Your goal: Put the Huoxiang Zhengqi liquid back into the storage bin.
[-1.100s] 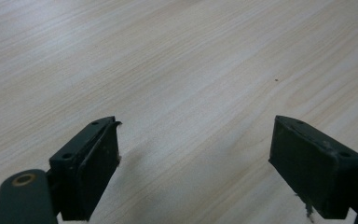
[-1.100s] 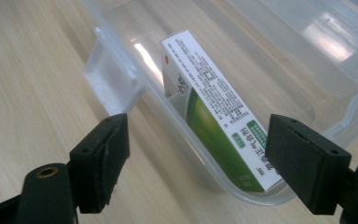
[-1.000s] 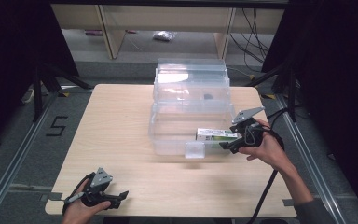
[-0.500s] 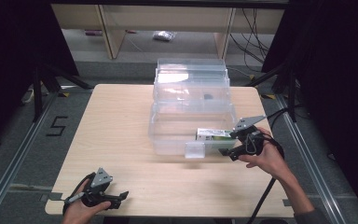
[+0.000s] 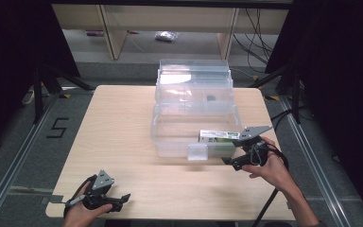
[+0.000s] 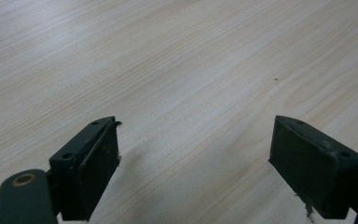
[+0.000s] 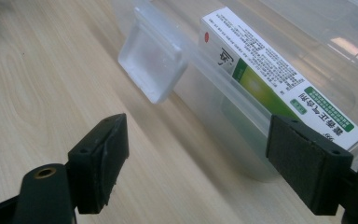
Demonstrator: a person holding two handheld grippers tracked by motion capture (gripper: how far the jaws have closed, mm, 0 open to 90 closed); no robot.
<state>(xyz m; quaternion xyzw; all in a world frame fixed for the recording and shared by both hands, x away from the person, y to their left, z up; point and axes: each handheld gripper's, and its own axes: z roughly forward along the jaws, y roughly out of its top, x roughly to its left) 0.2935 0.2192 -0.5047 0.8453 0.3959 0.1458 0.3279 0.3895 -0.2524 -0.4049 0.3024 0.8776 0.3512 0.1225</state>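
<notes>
While the left gripper rests at the near left corner of the wooden table, held loosely in the person's hand, its jaws stand wide apart over bare wood in the left gripper view, with nothing between them; it looks parked there, out of the way, so the other hand can work. Farther in and to the right, the right gripper sits low beside the near right corner of the clear plastic box, its jaws also spread and empty, as the right gripper view makes plain. Just beyond it, a white and green carton lies lengthwise inside that near compartment, close against the front wall, seemingly placed in the box rather than held. The box's front latch hangs out over the table edge of the box, flipped down, which suggests the container is unfastened. Behind the open lower part, the box's clear lid rises toward the far edge of the table, leaving the compartment reachable from the person's side.
</notes>
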